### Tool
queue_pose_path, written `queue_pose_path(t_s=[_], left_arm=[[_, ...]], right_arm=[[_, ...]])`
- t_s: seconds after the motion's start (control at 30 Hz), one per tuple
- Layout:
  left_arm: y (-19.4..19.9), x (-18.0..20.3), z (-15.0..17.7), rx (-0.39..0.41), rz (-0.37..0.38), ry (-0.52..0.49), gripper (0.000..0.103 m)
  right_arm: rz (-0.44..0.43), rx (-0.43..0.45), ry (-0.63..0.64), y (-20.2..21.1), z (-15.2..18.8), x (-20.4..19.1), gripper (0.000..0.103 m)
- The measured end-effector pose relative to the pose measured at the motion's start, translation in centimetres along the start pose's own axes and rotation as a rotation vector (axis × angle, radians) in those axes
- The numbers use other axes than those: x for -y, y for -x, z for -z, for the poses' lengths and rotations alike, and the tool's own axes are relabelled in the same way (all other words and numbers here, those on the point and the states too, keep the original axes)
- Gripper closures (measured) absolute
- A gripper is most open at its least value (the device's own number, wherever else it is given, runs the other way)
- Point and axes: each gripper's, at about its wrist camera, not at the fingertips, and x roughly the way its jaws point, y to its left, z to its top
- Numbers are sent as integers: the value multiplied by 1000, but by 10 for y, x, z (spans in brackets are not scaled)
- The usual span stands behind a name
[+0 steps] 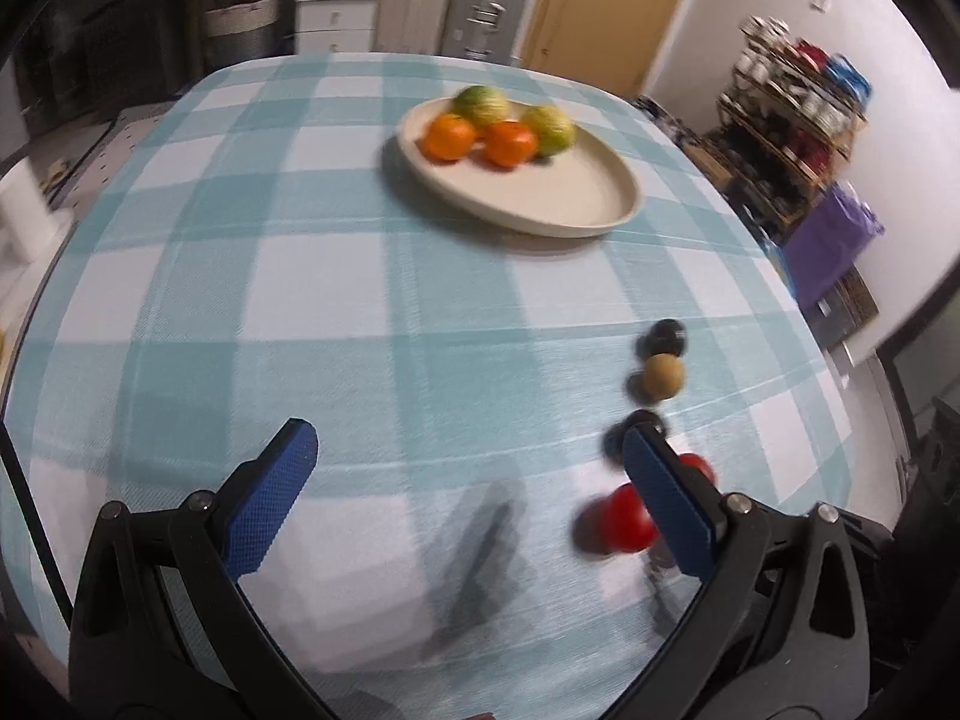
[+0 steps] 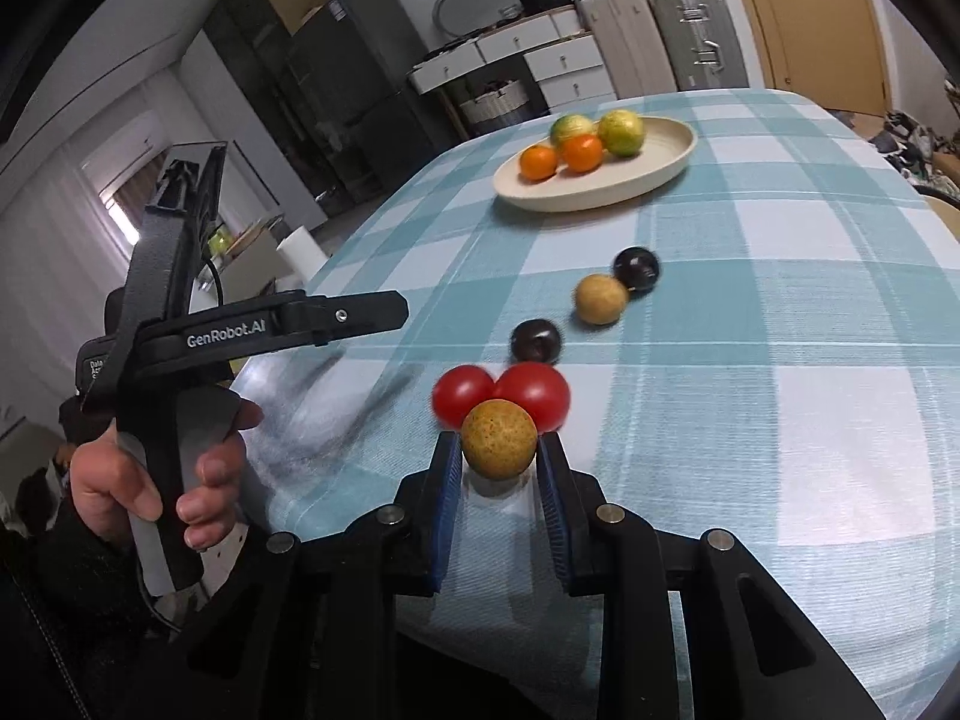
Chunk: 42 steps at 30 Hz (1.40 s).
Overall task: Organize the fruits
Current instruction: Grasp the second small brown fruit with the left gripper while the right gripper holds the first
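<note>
Pinching one speckled tan fruit [image 2: 498,445], the right claw [image 2: 500,468] sits nearest, just above the checked table [image 2: 780,360]. The left claw [image 1: 468,462] is spread, nothing in it. Behind that: two red tomatoes [image 2: 531,393], two dark plums [image 2: 536,341] and one more tan fruit [image 2: 601,299]. Farthest, a cream plate [image 2: 600,192] holds two oranges [image 2: 582,153] and two green citrus [image 2: 623,132].

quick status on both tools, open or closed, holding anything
left tool: open, holding nothing.
right tool: closed on the speckled brown fruit.
</note>
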Motion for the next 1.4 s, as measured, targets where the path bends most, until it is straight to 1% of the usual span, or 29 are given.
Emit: queue_pose_path(t_s=[0.07, 0.17, 0.3, 0.43, 0.6, 0.67, 0.8, 0.87, 0.93, 1.0, 1.07, 1.1, 1.17, 1.23, 1.3, 1.4], left_arm=[[-3, 14, -7, -4, 25, -45, 2], [-13, 36, -18, -29, 57, -115, 2], [-29, 53, -26, -78, 110, -144, 2], [-48, 63, -34, -137, 142, -168, 2], [-62, 69, -41, -173, 164, -179, 2], [-65, 74, -43, -176, 152, -190, 2], [-70, 80, -44, -190, 154, -216, 7], [-75, 83, -44, -207, 142, -226, 14], [-78, 83, -43, -221, 142, -228, 28], [-81, 83, -43, -229, 139, -231, 33], [-80, 84, -44, -226, 162, -231, 44], [-81, 84, -45, -235, 184, -228, 52], [-83, 86, -45, -246, 200, -232, 59], [-83, 88, -44, -254, 222, -237, 72], [-84, 91, -44, -265, 248, -245, 79], [-83, 93, -44, -257, 249, -258, 79]], right_arm=[[7, 11, -12, 3, -1, 6, 77], [-4, 26, -28, 6, -2, 13, 76], [-4, 44, -31, 10, -2, 19, 76], [12, 46, -48, 14, -2, 30, 76], [33, 53, -80, 18, -3, 47, 76], [32, 62, -83, 20, -6, 53, 76], [24, 75, -84, 21, -13, 60, 76], [23, 82, -88, 22, -15, 63, 76], [20, 90, -92, 23, -18, 66, 76], [19, 99, -98, 24, -20, 70, 76], [19, 103, -109, 25, -22, 74, 76], [16, 107, -116, 25, -23, 76, 76], [14, 111, -124, 27, -24, 79, 76], [13, 114, -127, 28, -24, 81, 76], [13, 113, -129, 27, -25, 82, 76], [10, 112, -131, 26, -25, 82, 76]])
